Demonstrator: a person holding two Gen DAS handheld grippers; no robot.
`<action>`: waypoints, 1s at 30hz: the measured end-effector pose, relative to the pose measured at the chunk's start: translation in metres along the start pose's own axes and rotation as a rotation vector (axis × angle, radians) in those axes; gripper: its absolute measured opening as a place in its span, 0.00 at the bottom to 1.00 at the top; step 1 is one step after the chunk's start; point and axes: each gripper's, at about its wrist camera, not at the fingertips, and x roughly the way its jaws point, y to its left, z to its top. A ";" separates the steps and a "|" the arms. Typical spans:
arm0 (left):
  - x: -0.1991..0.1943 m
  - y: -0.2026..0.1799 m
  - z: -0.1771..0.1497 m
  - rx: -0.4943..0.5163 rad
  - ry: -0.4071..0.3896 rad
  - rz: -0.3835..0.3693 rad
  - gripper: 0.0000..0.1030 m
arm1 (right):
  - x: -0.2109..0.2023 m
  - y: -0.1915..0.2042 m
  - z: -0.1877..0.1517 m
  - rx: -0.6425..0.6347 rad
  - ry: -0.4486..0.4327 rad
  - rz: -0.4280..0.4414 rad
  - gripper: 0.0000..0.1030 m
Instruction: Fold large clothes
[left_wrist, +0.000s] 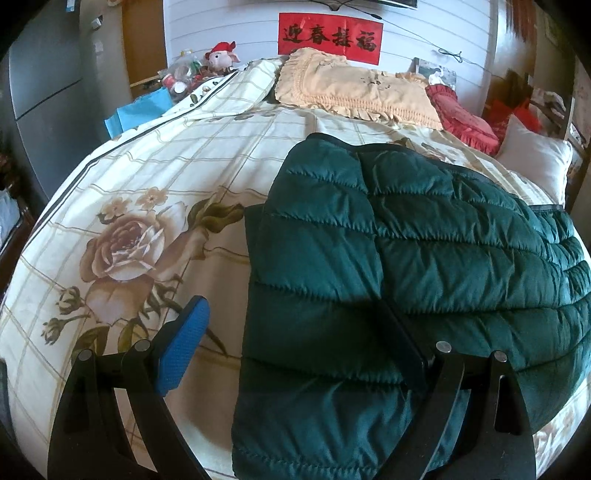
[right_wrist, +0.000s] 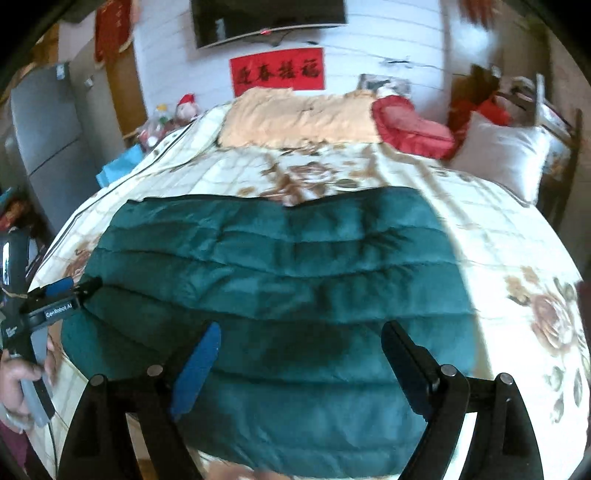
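A dark green quilted down jacket (left_wrist: 406, 266) lies folded on a bed with a cream floral bedspread (left_wrist: 147, 206). It also shows in the right wrist view (right_wrist: 280, 280), spread wide across the bed (right_wrist: 517, 258). My left gripper (left_wrist: 295, 347) is open at the jacket's near left edge; its blue-padded finger (left_wrist: 183, 347) is over the bedspread and its right finger rests on the jacket. In the right wrist view the left gripper (right_wrist: 70, 290) sits at the jacket's left edge. My right gripper (right_wrist: 303, 362) is open just above the jacket's near part.
A peach ruffled pillow (left_wrist: 354, 86), a red cushion (left_wrist: 461, 114) and a white pillow (left_wrist: 535, 162) lie at the head of the bed. A red banner (left_wrist: 330, 37) hangs on the wall. A grey fridge (left_wrist: 44, 74) and clutter (left_wrist: 184, 74) stand left.
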 end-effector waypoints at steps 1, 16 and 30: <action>-0.001 -0.001 -0.001 -0.001 -0.002 0.002 0.89 | 0.000 -0.007 -0.002 0.012 0.007 -0.012 0.84; -0.013 0.037 -0.004 -0.188 0.074 -0.197 0.89 | 0.007 -0.058 -0.023 0.174 0.027 0.063 0.96; -0.002 0.066 -0.017 -0.306 0.183 -0.397 0.89 | 0.037 -0.118 -0.022 0.343 0.117 0.122 1.00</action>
